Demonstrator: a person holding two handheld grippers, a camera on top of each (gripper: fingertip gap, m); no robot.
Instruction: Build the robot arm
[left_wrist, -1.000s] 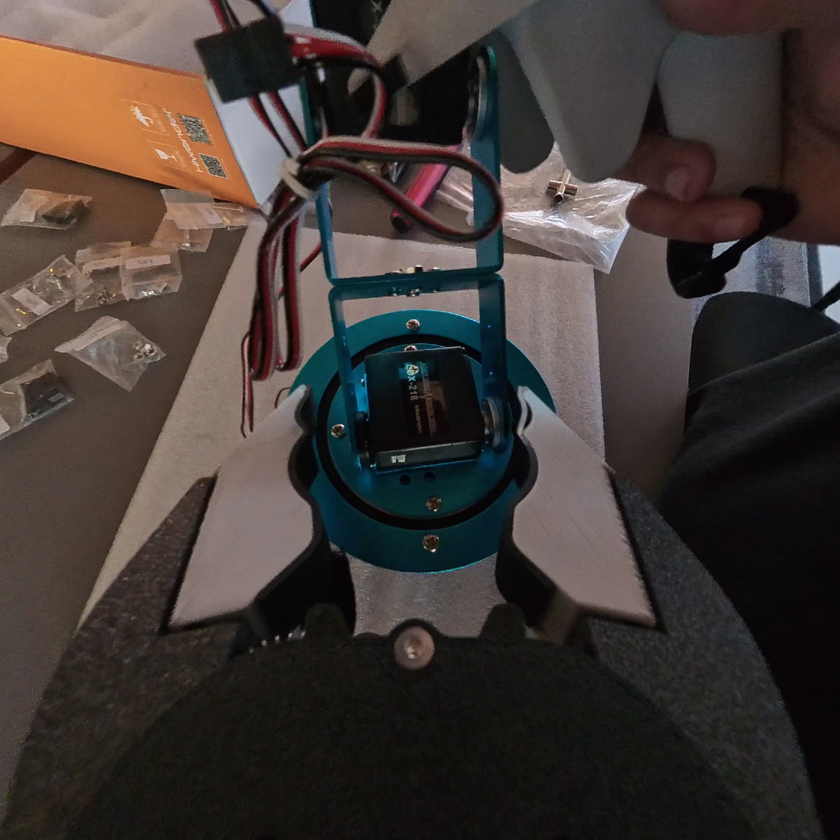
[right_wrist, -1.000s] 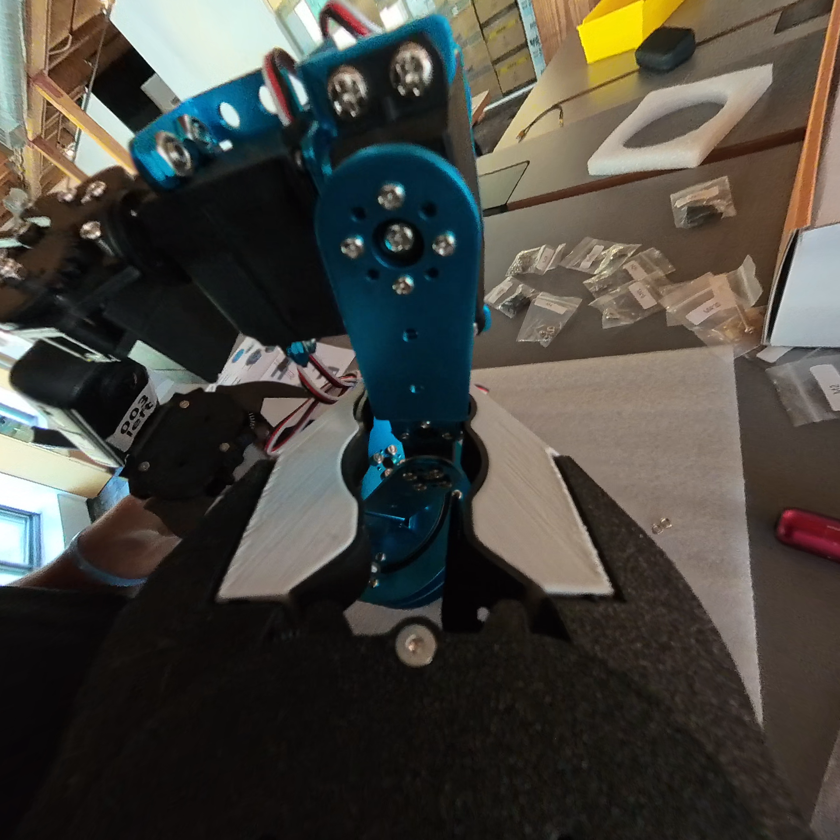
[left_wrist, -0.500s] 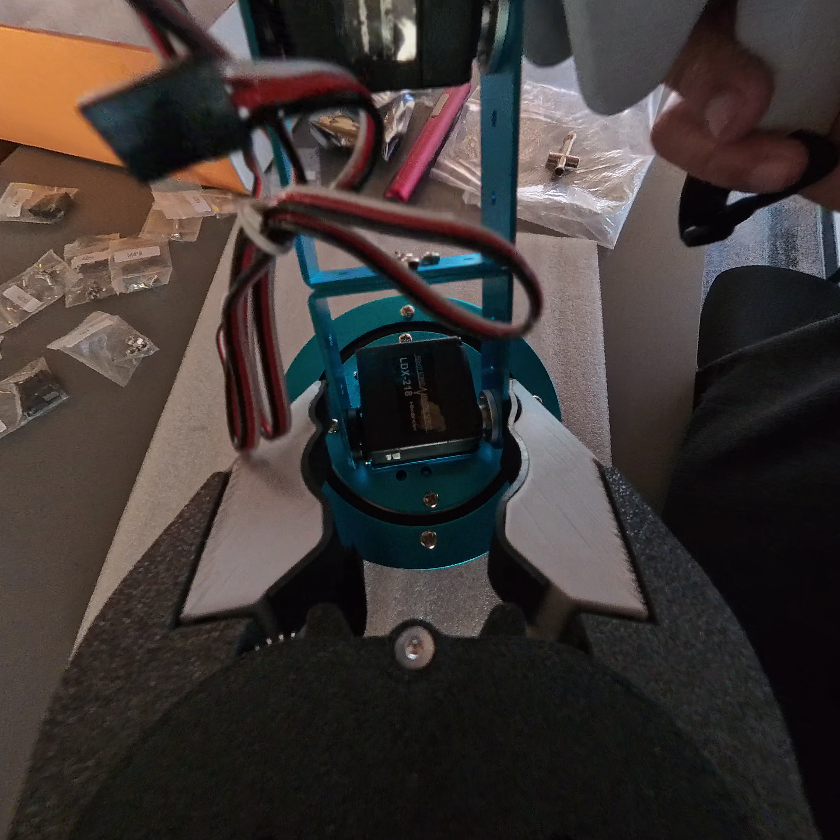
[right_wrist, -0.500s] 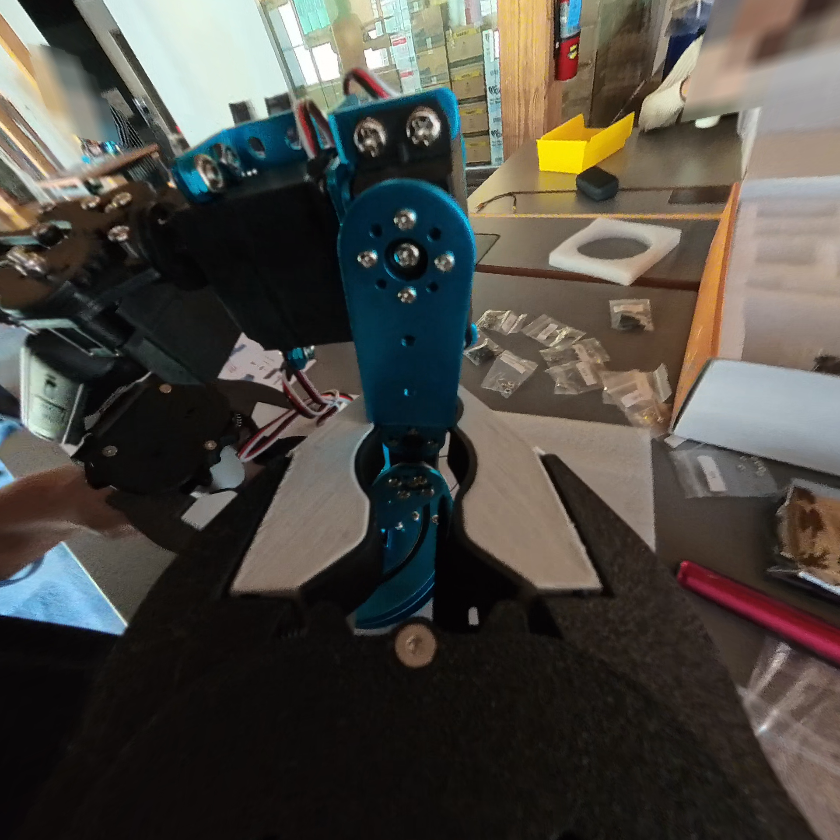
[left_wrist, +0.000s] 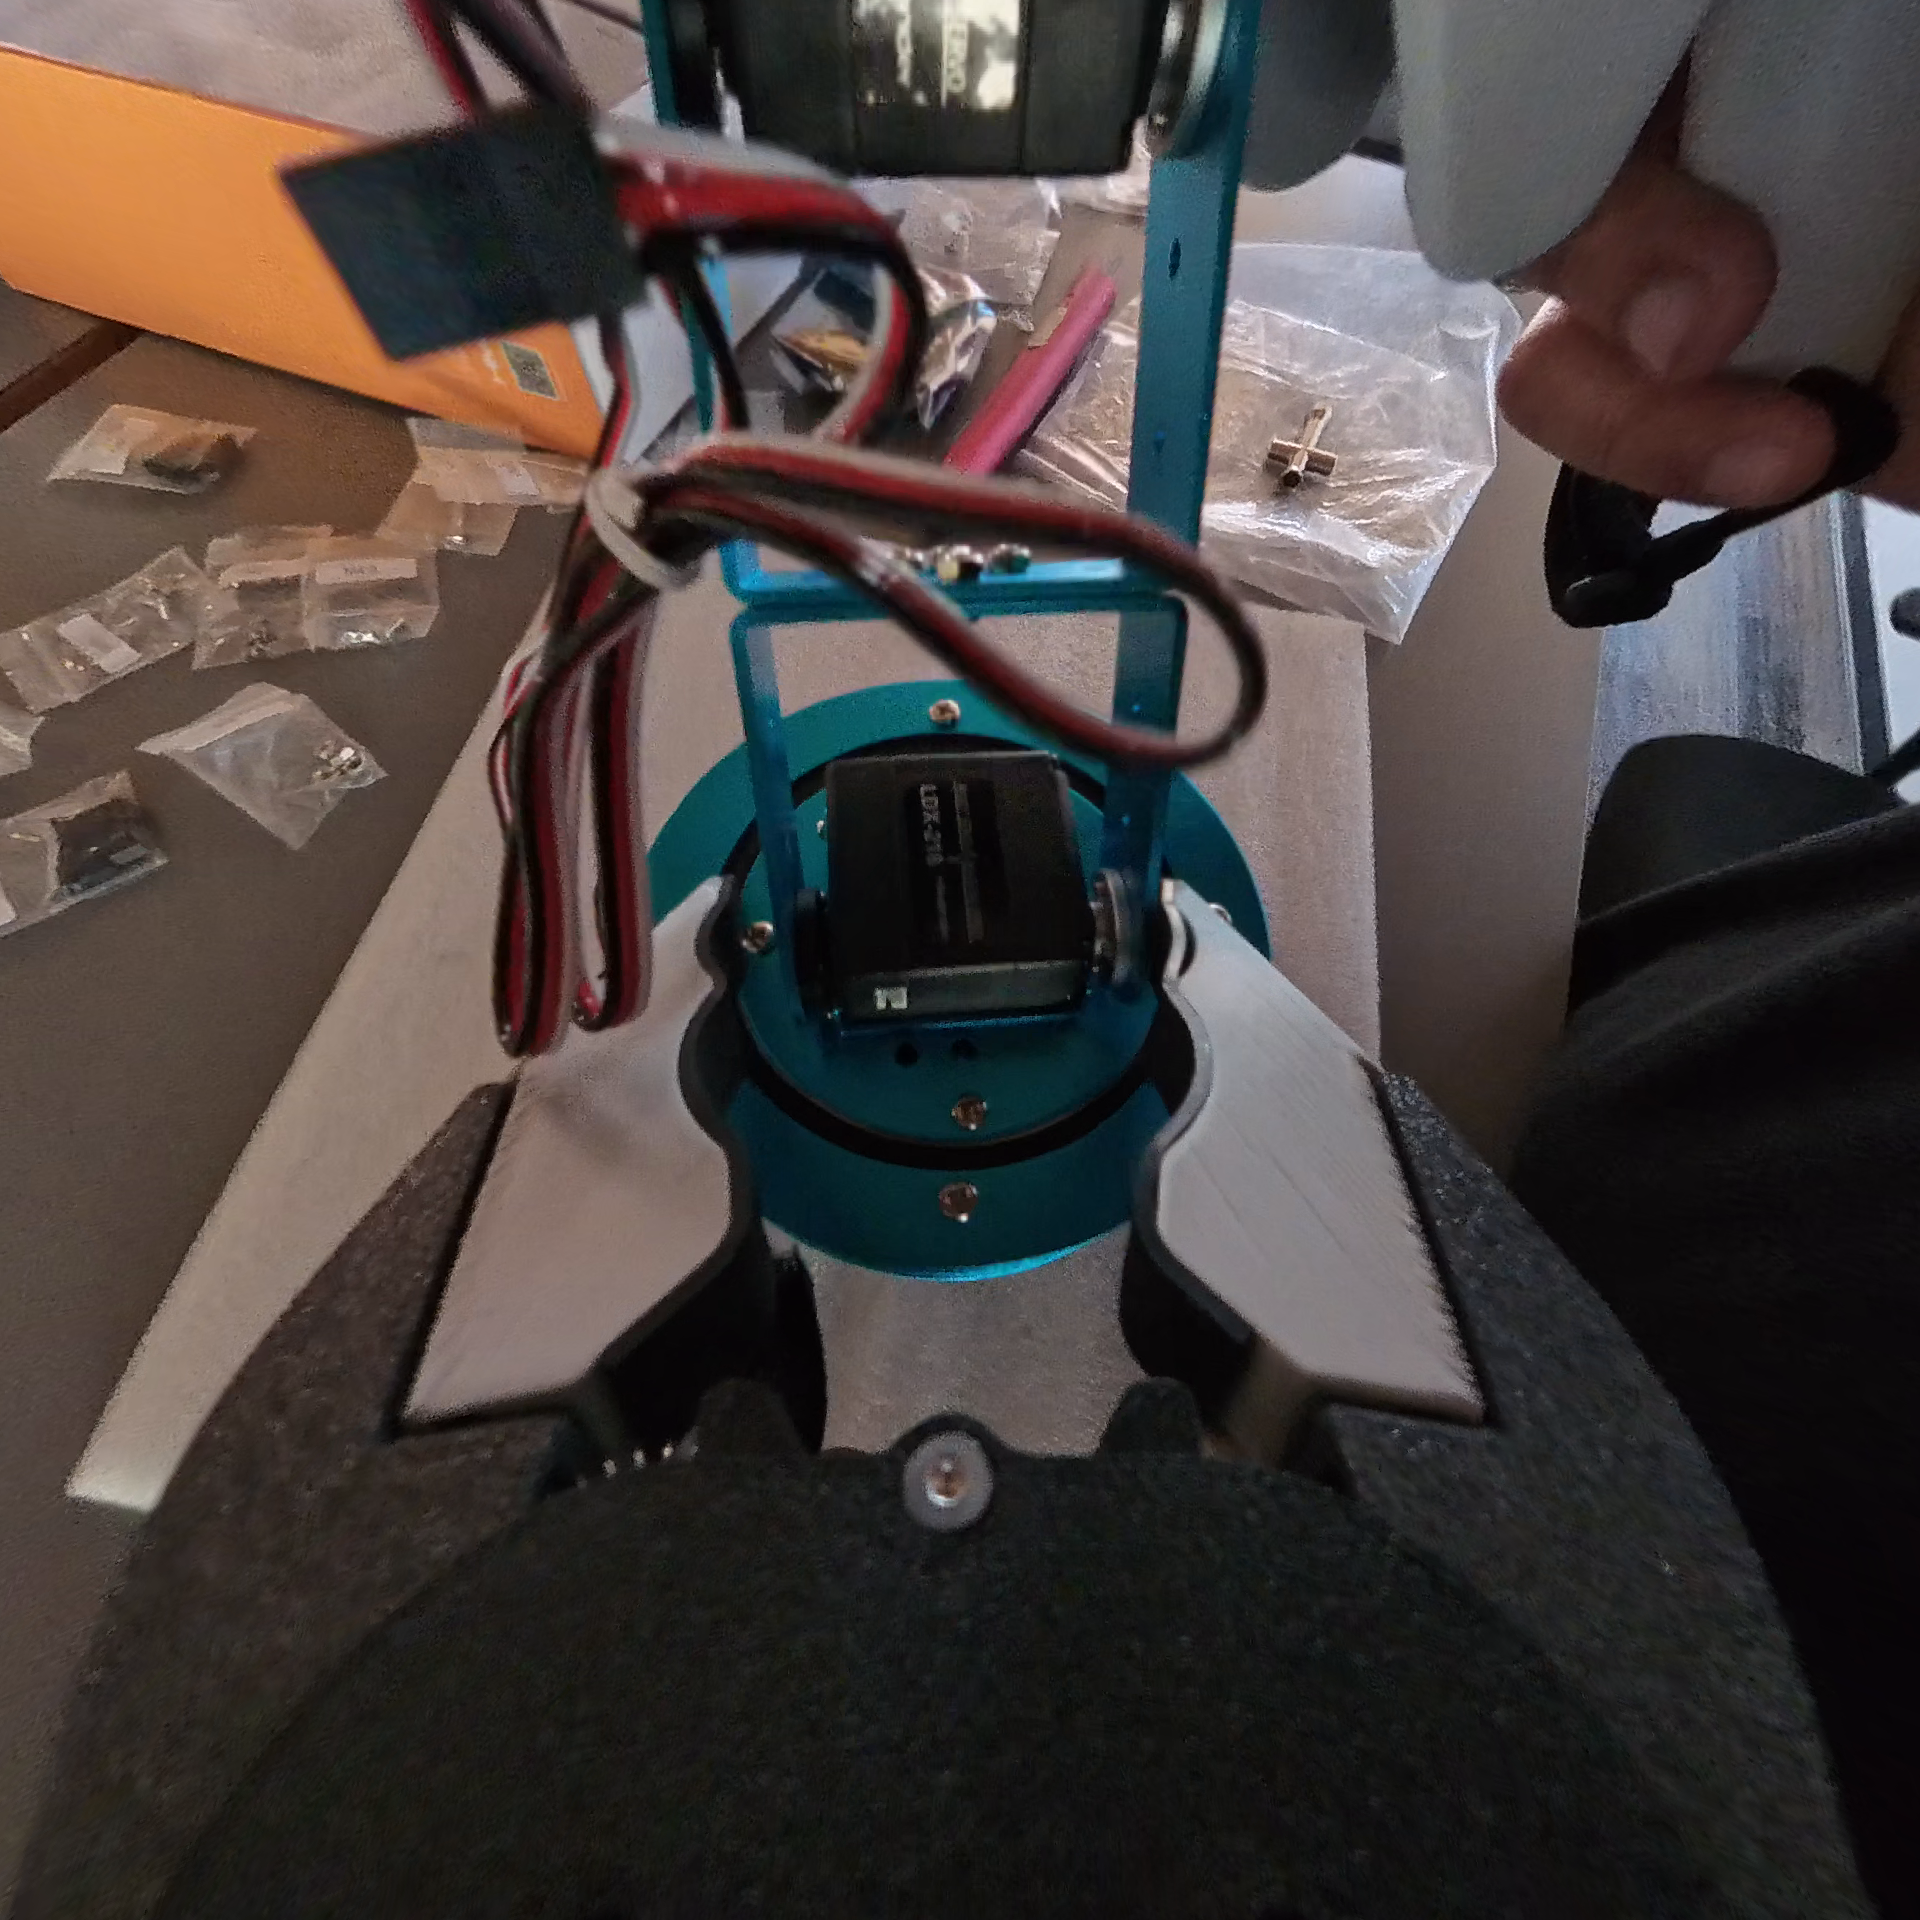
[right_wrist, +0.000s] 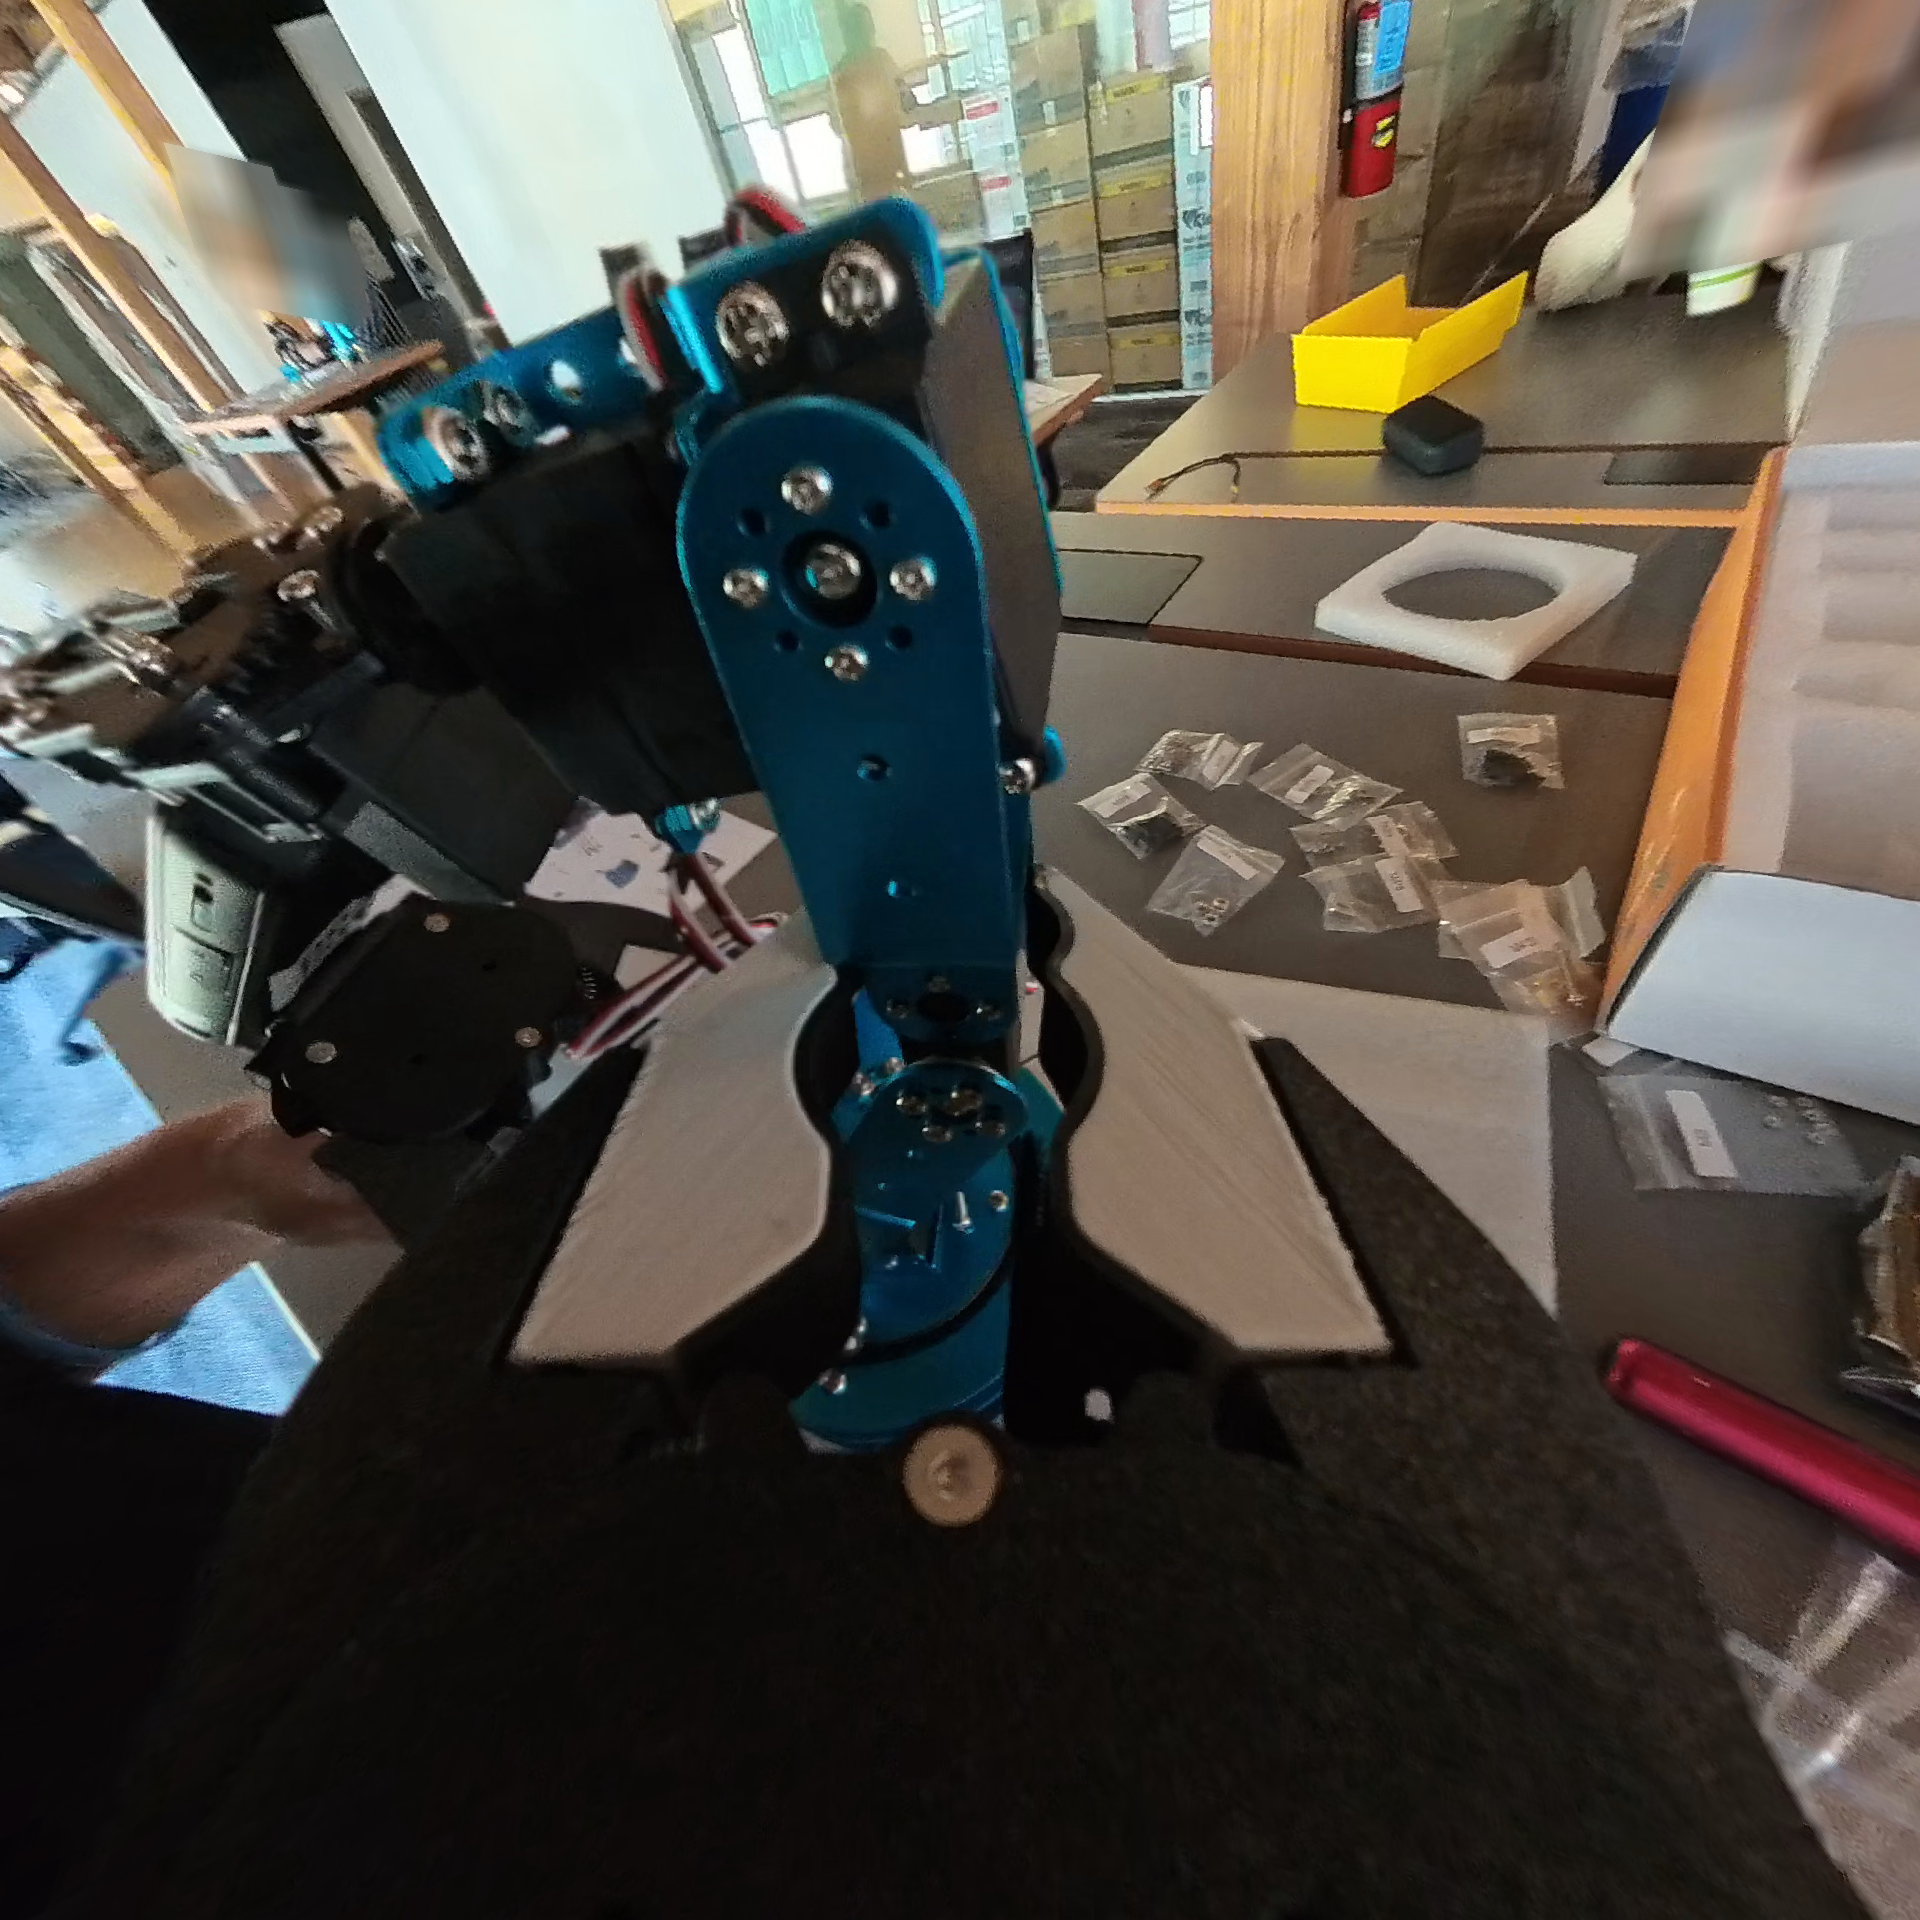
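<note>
Left gripper (left_wrist: 940, 935): clamped on the black servo (left_wrist: 951, 883) at the blue round base (left_wrist: 956, 1226), on the foam sheet (left_wrist: 343, 1122);
Right gripper (right_wrist: 940, 997): clamped on the blue arm bracket (right_wrist: 847, 717);
Change: the bracket is now raised upright, the orange box (left_wrist: 145, 229) left behind.

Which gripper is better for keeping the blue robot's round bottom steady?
Left. The left hand-held gripper is closed around the round blue metal base, a finger each side. The right hand-held gripper grips the flat blue metal arm link higher up, so it probably steadies the bottom less well.
</note>
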